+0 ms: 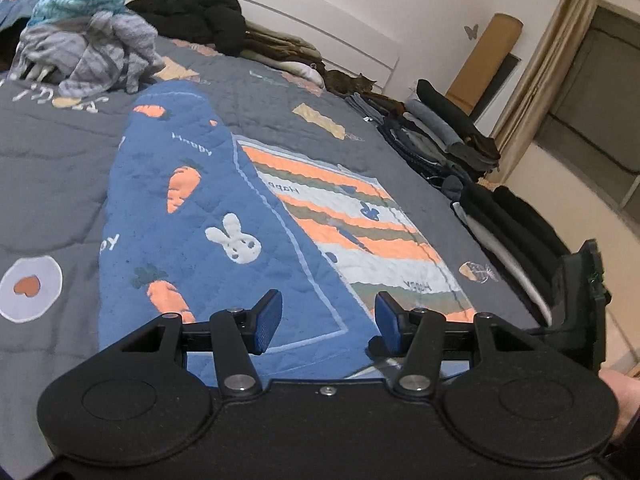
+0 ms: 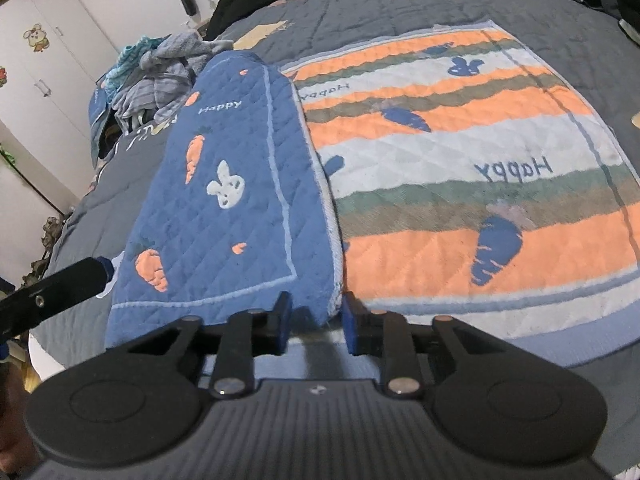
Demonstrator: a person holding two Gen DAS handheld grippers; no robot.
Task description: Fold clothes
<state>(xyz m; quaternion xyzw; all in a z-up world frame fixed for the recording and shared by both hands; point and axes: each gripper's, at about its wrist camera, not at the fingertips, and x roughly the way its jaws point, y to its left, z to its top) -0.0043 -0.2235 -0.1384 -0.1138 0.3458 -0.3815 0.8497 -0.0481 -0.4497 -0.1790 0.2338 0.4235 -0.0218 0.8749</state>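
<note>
A quilted blanket lies on the bed. Its blue carrot-and-rabbit side (image 1: 208,208) is folded over its orange-striped side (image 1: 352,216). My left gripper (image 1: 328,322) hovers open over the blue flap's near edge, with nothing between its pads. In the right wrist view the blue flap (image 2: 228,200) ends in a folded corner beside the striped part (image 2: 460,152). My right gripper (image 2: 316,320) has its jaws narrow around that corner, which fills the gap between the pads. The left gripper's finger (image 2: 80,280) shows at the flap's left edge.
The bed's grey quilt (image 1: 52,168) carries a heap of unfolded grey and teal clothes (image 1: 88,48) and a black jacket (image 1: 200,16) at the far end. Folded stacks (image 1: 448,136) line the right edge. A cat (image 1: 352,82) lies beyond them. White wardrobes (image 2: 48,64) stand at left.
</note>
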